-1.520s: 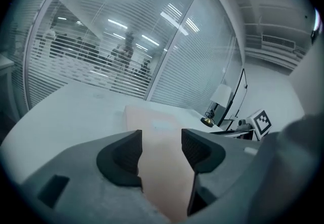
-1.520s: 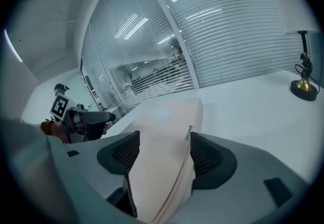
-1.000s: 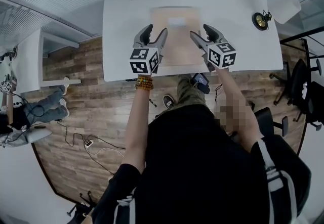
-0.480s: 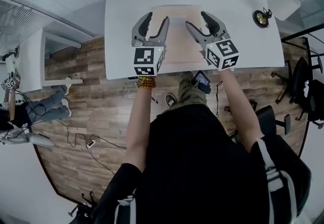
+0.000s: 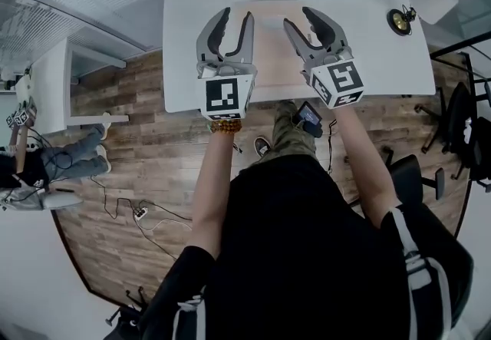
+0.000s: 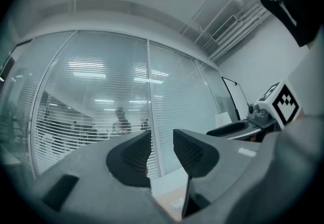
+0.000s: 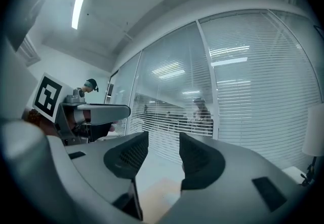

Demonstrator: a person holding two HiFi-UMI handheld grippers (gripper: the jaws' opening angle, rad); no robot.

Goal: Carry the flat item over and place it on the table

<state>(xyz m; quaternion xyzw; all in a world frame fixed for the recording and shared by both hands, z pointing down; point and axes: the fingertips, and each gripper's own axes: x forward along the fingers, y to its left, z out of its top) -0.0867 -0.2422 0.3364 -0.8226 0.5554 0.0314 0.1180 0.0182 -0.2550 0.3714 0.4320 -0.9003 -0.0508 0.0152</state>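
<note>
Both tools' jaws have just been closing partway, with nothing between them. The left gripper and the right gripper each show a clear gap between the pads in their own views, with only office glass beyond. The flat tan board lies flat on the white table, toward its near edge, and neither tool touches it. I judge that the placing is done and this is the pull-away.

Compared with a second ago, the grippers sit higher and larger in the head view. Then they were low, with jaws spread wide, flanking the board's left and right edges. The board itself seems to keep its spot on the table.
</note>
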